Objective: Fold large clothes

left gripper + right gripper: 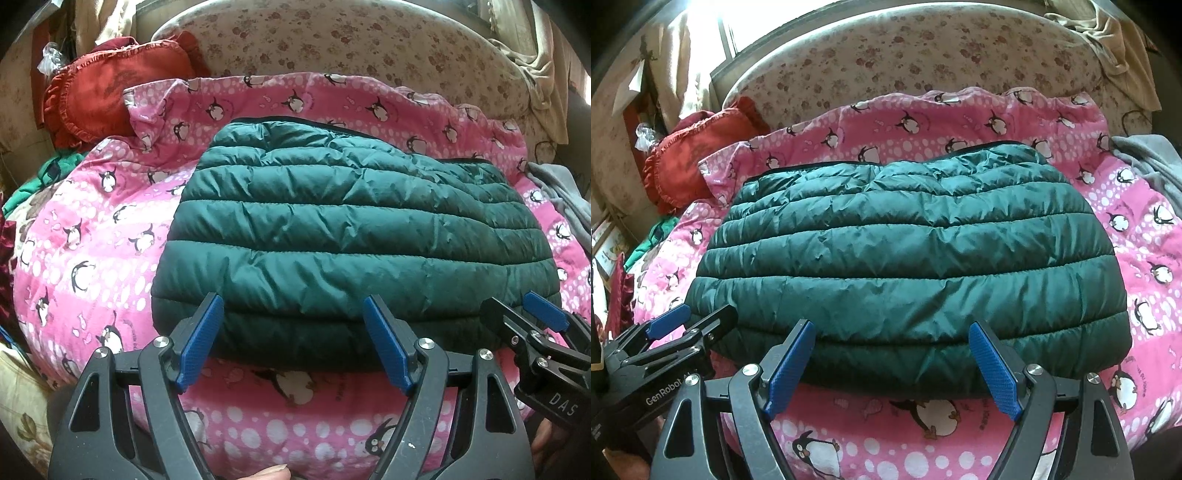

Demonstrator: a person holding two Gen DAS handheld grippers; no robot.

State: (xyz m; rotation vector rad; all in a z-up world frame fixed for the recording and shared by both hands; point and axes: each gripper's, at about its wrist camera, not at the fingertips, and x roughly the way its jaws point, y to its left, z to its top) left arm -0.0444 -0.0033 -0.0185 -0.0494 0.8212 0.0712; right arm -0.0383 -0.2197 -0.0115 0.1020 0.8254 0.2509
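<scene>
Two hand-held grippers in view, both released, nothing between the blue pads. Left hand-held gripper (293, 308) hovers at the near edge of the green puffer jacket (351, 236), left of centre; pads sit just short of or over the near hem, contact not clear. Right hand-held gripper (892, 334) is at the same near edge, further right, jaws wide, also gripping nothing. In the left wrist view the right unit shows at the near right corner of the jacket; in the right wrist view the left unit shows at the near left corner.

Jacket is folded into a compact, roughly rectangular bundle, quilted bands running left to right, lying flat in the middle of the pink penguin blanket (92, 236). Blanket covers a bed; floral headboard (332, 40) curves behind the far side.

Red ruffled pillow (96, 99) at far left, touching the blanket's far left corner. Grey cloth (1148, 162) at the right edge, on the blanket's side. Green fabric (40, 177) bunched at the left, partly hidden. A fingertip (273, 472) shows at the bottom of the left wrist view.
</scene>
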